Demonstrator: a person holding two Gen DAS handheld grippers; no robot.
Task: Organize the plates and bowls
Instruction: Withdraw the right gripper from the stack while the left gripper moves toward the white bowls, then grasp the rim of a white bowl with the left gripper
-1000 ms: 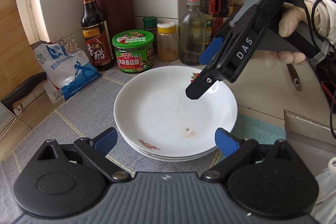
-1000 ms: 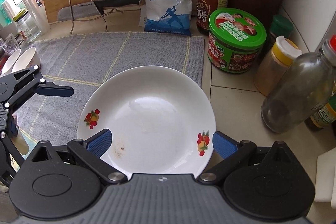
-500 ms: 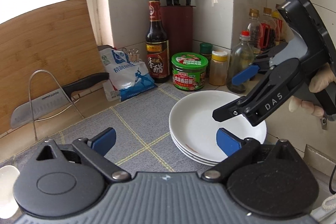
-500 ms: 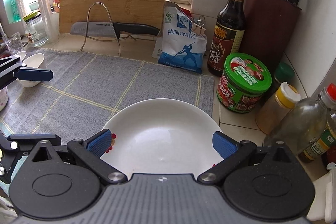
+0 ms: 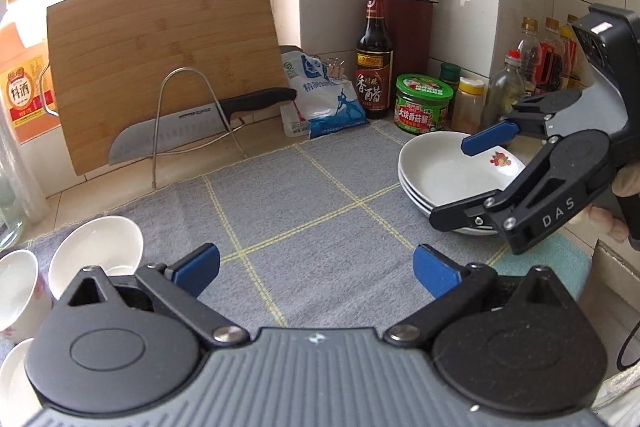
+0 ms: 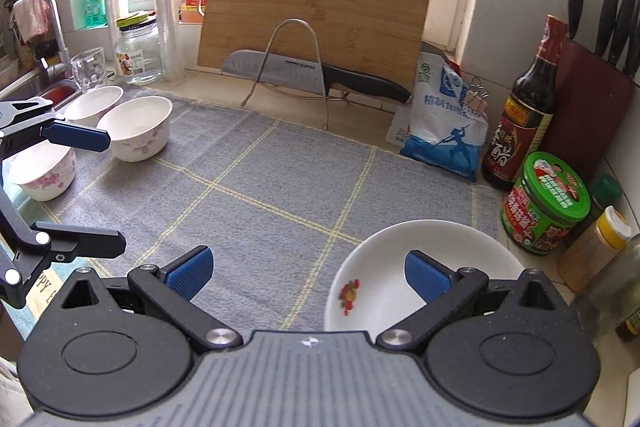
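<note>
Here the stack of white plates [image 5: 440, 173] sits at the right end of the grey mat [image 5: 304, 195], just before the green-lidded jar [image 5: 423, 103]. Three white bowls [image 6: 136, 129] cluster at the mat's left end. Both the left gripper [image 5: 316, 267] and the right gripper [image 6: 306, 269] hang spread wide, holding nothing.

Home kitchen: knife block [image 5: 408, 23], condiment bottles [image 5: 373, 67].

"DAS" is printed on the right gripper [image 5: 456, 183]. The dark bottle [image 5: 373, 67] reads 香醋, the orange jug [image 5: 22, 83] 料酒. The green-lidded jar [image 5: 423, 103] seems to say 大块香菇酱, blurred. The salt bag [image 6: 446, 131] reads 精制, the rest unclear.
</note>
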